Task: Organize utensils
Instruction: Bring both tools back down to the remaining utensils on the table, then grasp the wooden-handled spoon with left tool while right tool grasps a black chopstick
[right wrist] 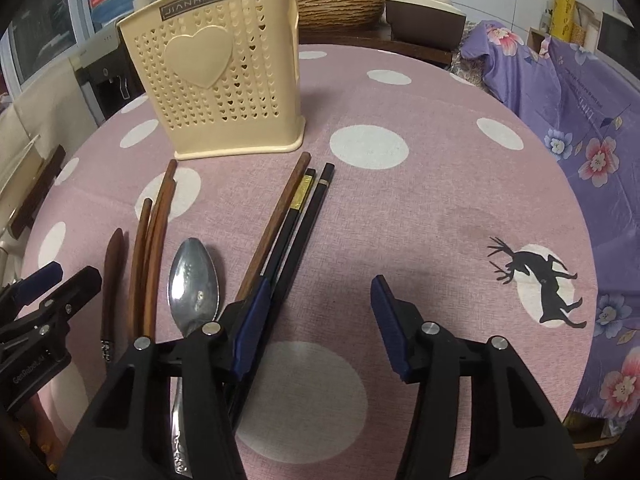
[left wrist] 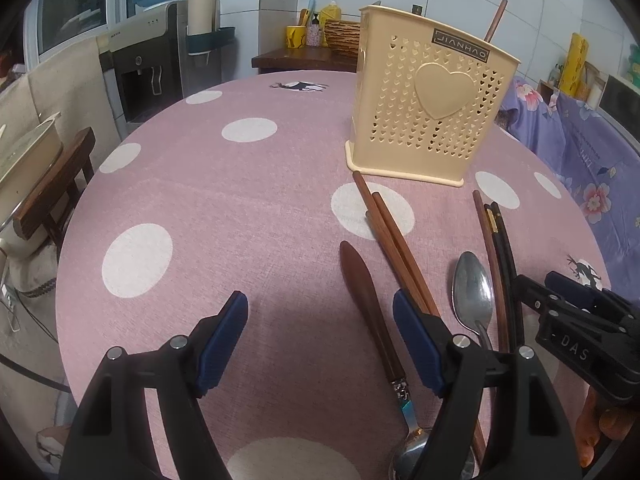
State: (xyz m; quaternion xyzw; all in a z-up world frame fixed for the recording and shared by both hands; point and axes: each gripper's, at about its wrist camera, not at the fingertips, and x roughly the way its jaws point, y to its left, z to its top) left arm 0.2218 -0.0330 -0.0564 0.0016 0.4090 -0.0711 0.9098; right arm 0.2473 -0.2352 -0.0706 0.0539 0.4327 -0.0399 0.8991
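Observation:
A cream perforated utensil holder (left wrist: 430,106) with a heart stands on the pink dotted table; it also shows in the right wrist view (right wrist: 218,80), with a brown stick inside it (left wrist: 495,20). In front lie brown chopsticks (left wrist: 394,240), a wooden-handled spoon (left wrist: 366,304), a steel spoon (left wrist: 472,294) and black chopsticks (right wrist: 304,216). My left gripper (left wrist: 320,344) is open and empty, low over the wooden-handled spoon. My right gripper (right wrist: 316,320) is open and empty, its left finger beside the black chopsticks.
The round table (right wrist: 420,208) drops off to a purple flowered cover (right wrist: 580,128) on the right. A water dispenser (left wrist: 148,72) and a wooden chair (left wrist: 52,196) stand at the left. A woven basket (right wrist: 340,8) sits behind the table.

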